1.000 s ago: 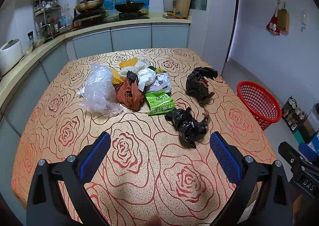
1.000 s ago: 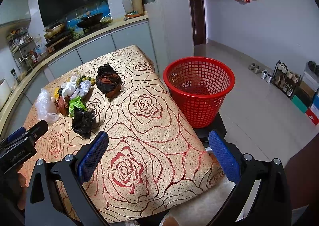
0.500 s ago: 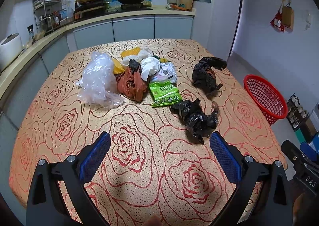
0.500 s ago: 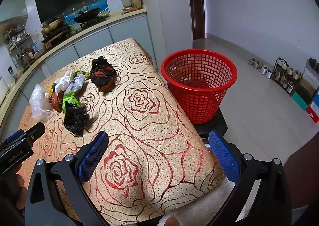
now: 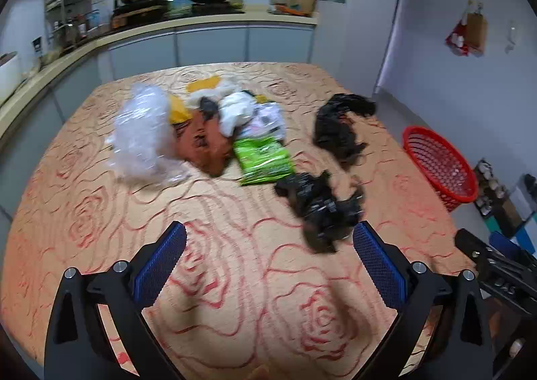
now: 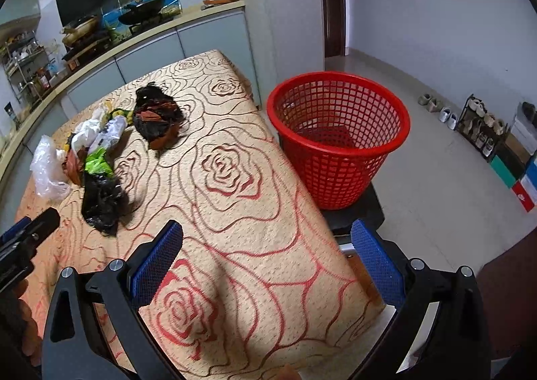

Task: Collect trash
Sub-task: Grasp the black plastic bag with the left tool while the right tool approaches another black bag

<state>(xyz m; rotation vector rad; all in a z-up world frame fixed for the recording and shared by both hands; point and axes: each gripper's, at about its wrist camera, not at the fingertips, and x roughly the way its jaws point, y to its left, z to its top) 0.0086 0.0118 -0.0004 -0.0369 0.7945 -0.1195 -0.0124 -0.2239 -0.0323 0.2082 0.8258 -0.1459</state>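
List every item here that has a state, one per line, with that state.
Left tool: open, holding nothing.
Right tool: open, holding nothing.
Red plastic mesh basket: upright, no trash visible inside.
Near crumpled black plastic bag: lying on the table.
Far crumpled black plastic bag: lying on the table.
Green snack packet: lying flat.
Clear plastic bag: crumpled.

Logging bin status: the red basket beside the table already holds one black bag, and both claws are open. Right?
Not quite. The right wrist view shows the red basket empty; both black bags lie on the table. Both claws, left and right, are open.
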